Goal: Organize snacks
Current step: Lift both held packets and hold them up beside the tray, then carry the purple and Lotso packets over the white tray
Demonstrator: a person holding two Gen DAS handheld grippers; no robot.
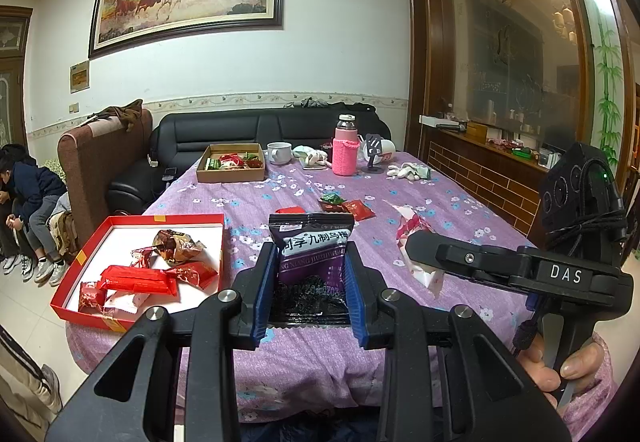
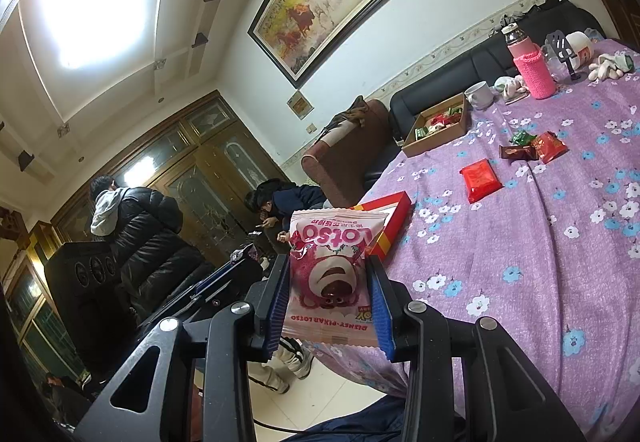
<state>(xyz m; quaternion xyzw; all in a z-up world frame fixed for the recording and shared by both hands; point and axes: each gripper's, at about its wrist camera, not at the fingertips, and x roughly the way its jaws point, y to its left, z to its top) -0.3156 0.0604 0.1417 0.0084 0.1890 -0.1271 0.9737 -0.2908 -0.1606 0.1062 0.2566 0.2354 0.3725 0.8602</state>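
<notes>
My left gripper (image 1: 310,256) is shut on a dark purple plum snack packet (image 1: 311,242) and holds it above the purple flowered tablecloth (image 1: 280,194). A red box (image 1: 100,242) with several red and gold wrapped snacks lies at the table's left edge. My right gripper (image 2: 330,274) is shut on a pink Lotso packet (image 2: 332,274), raised near the table's left edge beside the red box (image 2: 394,208). The right gripper also shows in the left wrist view (image 1: 420,246) with the pink packet (image 1: 416,242). Loose red and green snacks (image 1: 346,204) lie mid-table.
A brown cardboard box (image 1: 232,172) with snacks stands at the far left of the table. A white mug (image 1: 279,152), a pink-sleeved bottle (image 1: 345,146), a phone stand and gloves stand at the back. People sit and stand left of the table. A black sofa (image 1: 224,126) is behind.
</notes>
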